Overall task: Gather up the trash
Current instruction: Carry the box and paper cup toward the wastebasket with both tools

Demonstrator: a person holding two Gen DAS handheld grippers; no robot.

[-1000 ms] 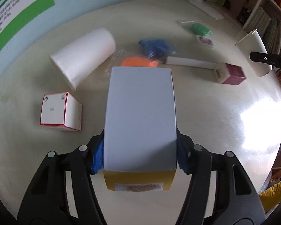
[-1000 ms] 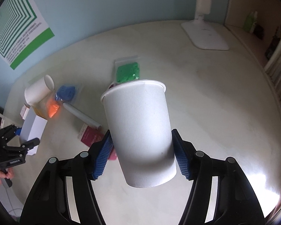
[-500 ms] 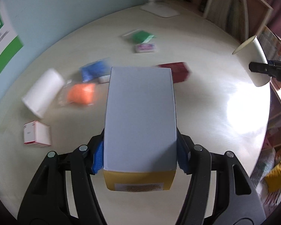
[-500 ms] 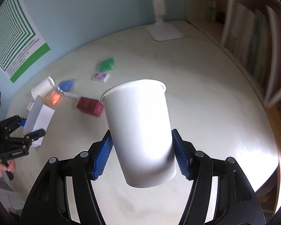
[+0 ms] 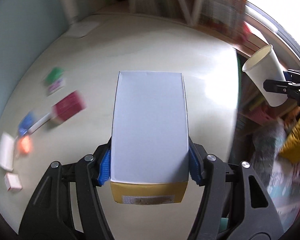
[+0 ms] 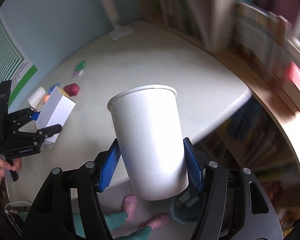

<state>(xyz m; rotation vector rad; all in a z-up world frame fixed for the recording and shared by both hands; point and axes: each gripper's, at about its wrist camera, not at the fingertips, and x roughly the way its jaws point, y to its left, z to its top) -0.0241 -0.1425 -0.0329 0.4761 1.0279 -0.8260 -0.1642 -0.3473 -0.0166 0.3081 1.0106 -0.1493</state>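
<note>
A smooth rectangular cardboard box (image 5: 150, 124), white with a yellow end, is clamped between the ribbed blue pads of the left gripper (image 5: 149, 167), above the glossy round table (image 5: 150, 46). The right gripper (image 6: 151, 166) squeezes a matte white paper cup (image 6: 150, 140), tapered and tilted, past the table edge. Blurred trash lies at 9 o'clock: a maroon box (image 5: 69, 108) and a white cup on its side (image 5: 5, 154).

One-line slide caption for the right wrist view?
Right gripper holds a white paper cup past the table edge; left gripper holds a white box.

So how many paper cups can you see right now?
2: one paper cup gripped upright-ish in the right gripper, another cup lying on its side on the table. Others may be hidden.
</note>
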